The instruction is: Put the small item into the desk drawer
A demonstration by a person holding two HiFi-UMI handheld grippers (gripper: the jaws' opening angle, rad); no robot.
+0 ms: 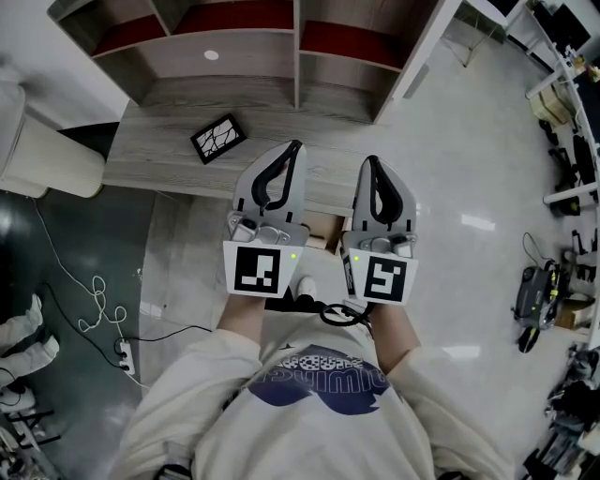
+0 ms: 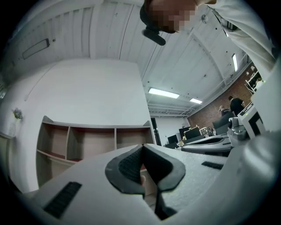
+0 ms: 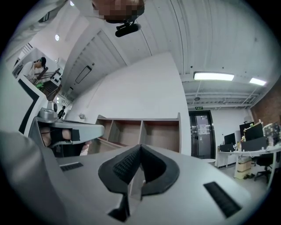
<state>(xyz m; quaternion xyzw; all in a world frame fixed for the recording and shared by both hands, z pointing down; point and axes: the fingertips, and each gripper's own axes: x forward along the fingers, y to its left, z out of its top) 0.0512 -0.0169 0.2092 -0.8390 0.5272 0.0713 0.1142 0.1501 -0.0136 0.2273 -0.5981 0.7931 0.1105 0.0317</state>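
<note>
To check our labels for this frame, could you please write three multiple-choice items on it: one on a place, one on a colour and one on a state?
1. Where is the item?
A. On the desk
B. In a basket
C. Between the left jaws

2. What colour are the upper boards of the shelf?
A. Blue
B. Red
C. Green

3. The left gripper and the right gripper are:
A. Open
B. Shut on the item
C. Shut and empty

Answers:
1 A: the head view shows it lying flat on the desk top.
2 B: red boards show in the compartments.
3 C: each gripper view shows its jaws meeting with nothing between them.
</note>
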